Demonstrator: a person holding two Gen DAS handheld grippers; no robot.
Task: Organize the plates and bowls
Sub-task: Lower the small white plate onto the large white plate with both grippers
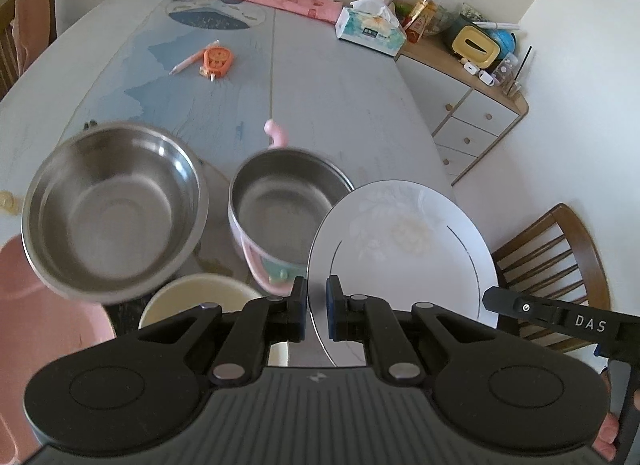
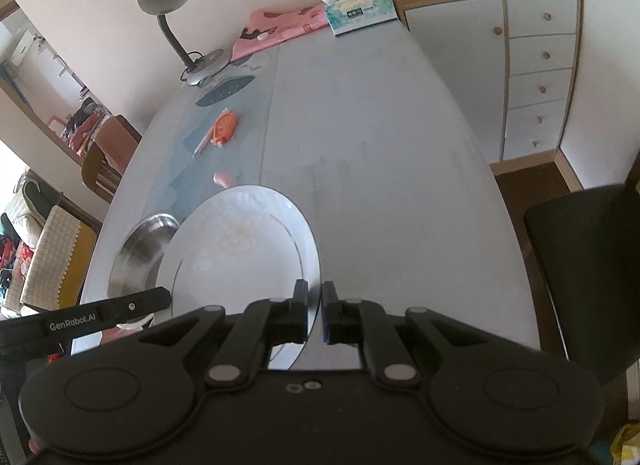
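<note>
**White plate pinched at both edges**

The left gripper [image 1: 317, 307] clamps the white plate [image 1: 404, 249] by its near-left rim; the right gripper [image 2: 315, 311] grips its right rim. Ahead-left of the left gripper sit a steel bowl [image 1: 114, 209] and a pink-handled pot [image 1: 284, 205].

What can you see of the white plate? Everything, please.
The white plate is round, glossy, ceramic-looking, with a thin dark ring inside the rim and a faint floral print with a pale yellowish centre. It looks empty and unbroken. It is tilted, off the table, held at its near rim by both tongs: the left tongs and the right tongs each straddle the edge. It hangs beside the pink-handled steel bowl; contact between them cannot be told.
</note>
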